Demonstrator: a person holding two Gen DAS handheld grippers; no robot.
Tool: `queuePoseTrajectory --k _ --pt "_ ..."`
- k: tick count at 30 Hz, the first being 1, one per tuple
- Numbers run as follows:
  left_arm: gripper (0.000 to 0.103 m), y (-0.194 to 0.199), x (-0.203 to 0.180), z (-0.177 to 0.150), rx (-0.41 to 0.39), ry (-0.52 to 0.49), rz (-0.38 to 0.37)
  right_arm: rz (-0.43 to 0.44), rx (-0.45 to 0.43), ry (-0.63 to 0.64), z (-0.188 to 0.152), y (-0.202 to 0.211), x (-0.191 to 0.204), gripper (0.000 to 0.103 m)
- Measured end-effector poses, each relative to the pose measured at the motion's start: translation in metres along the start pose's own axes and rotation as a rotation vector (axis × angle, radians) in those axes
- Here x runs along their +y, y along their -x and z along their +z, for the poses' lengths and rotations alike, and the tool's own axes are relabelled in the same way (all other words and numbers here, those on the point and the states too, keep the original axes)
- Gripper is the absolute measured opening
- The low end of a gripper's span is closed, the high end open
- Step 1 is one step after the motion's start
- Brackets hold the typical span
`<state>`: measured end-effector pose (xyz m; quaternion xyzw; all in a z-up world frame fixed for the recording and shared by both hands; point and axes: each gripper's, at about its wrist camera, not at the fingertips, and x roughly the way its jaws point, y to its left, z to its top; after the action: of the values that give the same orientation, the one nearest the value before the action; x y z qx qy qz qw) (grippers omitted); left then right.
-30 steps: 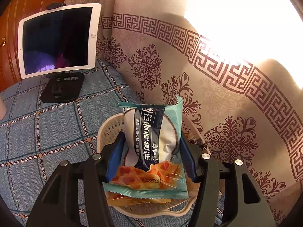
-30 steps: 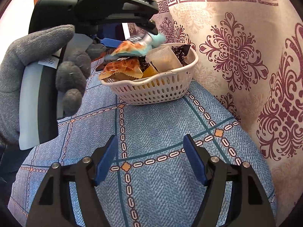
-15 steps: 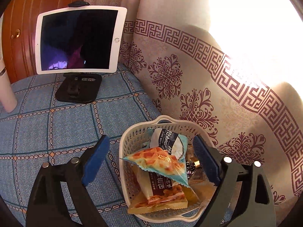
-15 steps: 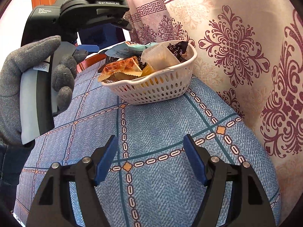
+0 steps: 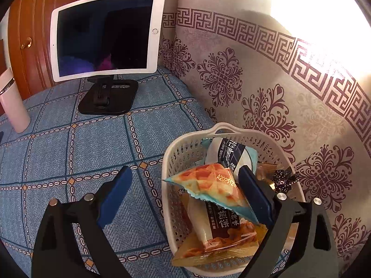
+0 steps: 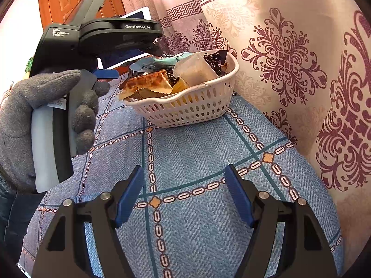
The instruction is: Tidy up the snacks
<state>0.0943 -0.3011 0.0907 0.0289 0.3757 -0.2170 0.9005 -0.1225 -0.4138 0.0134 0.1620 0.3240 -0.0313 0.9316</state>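
Note:
A white perforated basket (image 5: pixel 176 162) (image 6: pixel 185 111) sits on the blue checked tablecloth by the curtain, filled with several snack packets. A teal waffle packet (image 5: pixel 208 185) lies on top, over a second packet (image 5: pixel 220 222) of the same kind. A dark wrapped candy (image 5: pixel 283 180) lies at the basket's right. My left gripper (image 5: pixel 183 197) is open and empty, above the basket's left rim; it also shows in the right wrist view (image 6: pixel 109 74), held by a grey-gloved hand. My right gripper (image 6: pixel 183 194) is open and empty over the cloth, in front of the basket.
A white tablet (image 5: pixel 104 34) on a black stand (image 5: pixel 109 97) stands at the back of the table. A pale pink bottle (image 5: pixel 11 102) stands at the far left. A patterned curtain (image 5: pixel 278 81) hangs close behind the basket. A wooden door (image 6: pixel 76 0) is behind.
My left gripper opened and let the teal waffle packet fall into the basket, then drew back and to the left. The right gripper has hardly moved.

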Motion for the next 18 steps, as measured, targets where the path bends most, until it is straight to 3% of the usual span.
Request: queuePoseTrajectory --k 6,14,18 --pt "0.100 0.037 -0.001 -0.005 -0.097 -0.048 0.063 -0.024 -0.015 0.022 0.003 0.007 0.002 0.080" --pt "0.100 0.075 -0.015 -0.025 -0.179 -0.202 0.277 -0.100 -0.076 0.053 0.018 0.024 0.000 0.093" --pt "0.100 0.092 -0.020 -0.036 -0.204 -0.252 0.294 -0.127 -0.096 0.064 0.025 0.030 -0.003 0.093"
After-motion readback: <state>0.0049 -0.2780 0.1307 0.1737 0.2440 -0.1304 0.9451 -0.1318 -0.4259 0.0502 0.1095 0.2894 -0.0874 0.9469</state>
